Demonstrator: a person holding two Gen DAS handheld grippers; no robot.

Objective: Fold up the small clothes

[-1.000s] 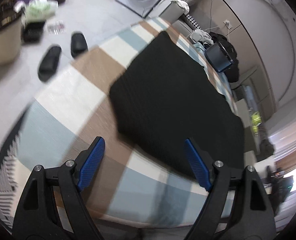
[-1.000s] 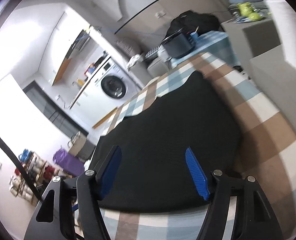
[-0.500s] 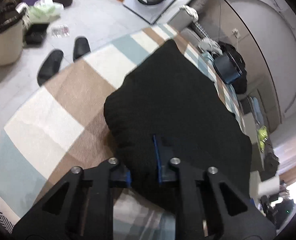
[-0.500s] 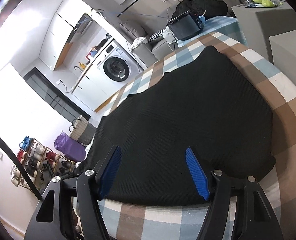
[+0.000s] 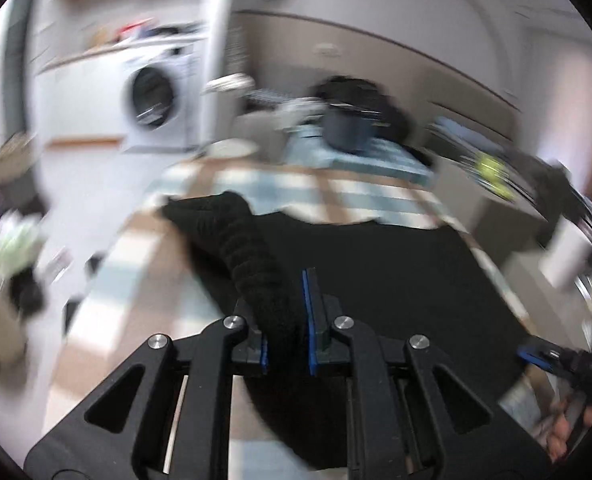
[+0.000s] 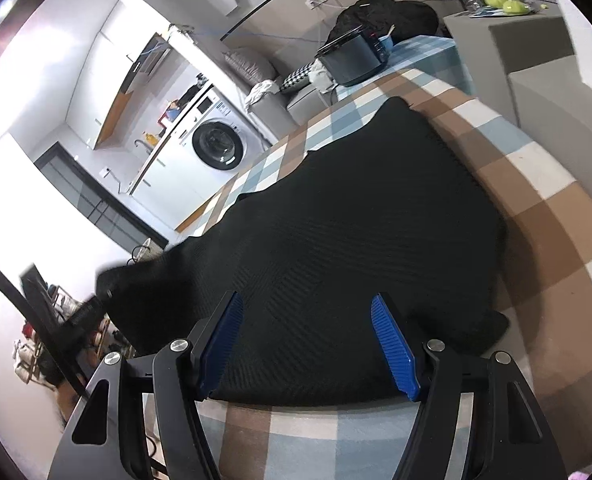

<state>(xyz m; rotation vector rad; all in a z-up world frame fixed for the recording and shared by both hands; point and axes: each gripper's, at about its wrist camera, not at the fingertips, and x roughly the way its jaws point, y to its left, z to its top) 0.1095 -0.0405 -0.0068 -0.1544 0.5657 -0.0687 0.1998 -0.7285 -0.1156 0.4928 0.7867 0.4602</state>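
Note:
A black knit garment (image 6: 356,232) lies spread on a checked brown, blue and white tablecloth (image 6: 548,208). My left gripper (image 5: 285,320) is shut on the garment's edge (image 5: 251,264) and lifts it, so a rolled black fold rises from the jaws. The left wrist view is blurred by motion. My right gripper (image 6: 312,344) is open, its blue pads (image 6: 392,344) just above the garment's near edge, holding nothing. The lifted corner (image 6: 123,284) shows at the left of the right wrist view.
A washing machine (image 6: 215,148) stands beyond the table. A black appliance (image 6: 356,60) sits on a blue-checked surface at the far end. Grey cabinets (image 6: 536,56) stand to the right. A shoe rack (image 6: 35,344) and floor clutter lie to the left.
My left gripper closed on the garment's edge and has lifted and swung it up, tilting its view toward the room. My right gripper stayed open and moved slightly closer over the near edge.

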